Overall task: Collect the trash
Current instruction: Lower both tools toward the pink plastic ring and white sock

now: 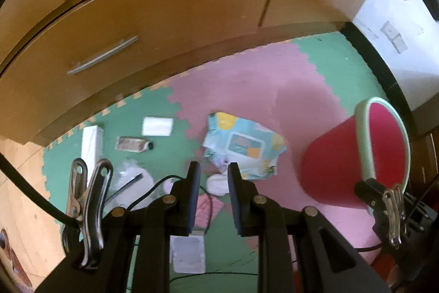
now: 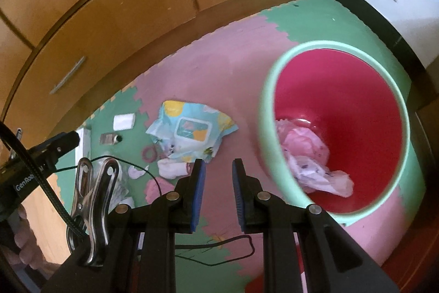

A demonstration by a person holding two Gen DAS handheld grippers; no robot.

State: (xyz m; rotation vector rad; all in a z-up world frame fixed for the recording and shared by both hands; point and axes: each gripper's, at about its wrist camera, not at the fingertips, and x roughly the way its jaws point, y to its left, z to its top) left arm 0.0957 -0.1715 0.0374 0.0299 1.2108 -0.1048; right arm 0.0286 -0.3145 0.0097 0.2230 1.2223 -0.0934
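Both grippers, left [image 1: 211, 177] and right [image 2: 218, 173], hovering with fingers slightly parted, gripping nothing. Crumpled pastel wet-wipes packet [image 2: 189, 129] lying at 11 o'clock on foam floor mat [image 2: 219, 67], red green-rimmed plastic bin [image 2: 340, 128] at 2 o'clock. Narrow gap risking pushing packet aside.

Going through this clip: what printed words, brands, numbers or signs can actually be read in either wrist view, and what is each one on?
"GenRob", cut off by a cable: white lettering on the left gripper body, seen at the left edge of the right wrist view.
Wet wipes pack: printed label, too blurred to read.
Small bottle: label unreadable.
Nothing else legible.
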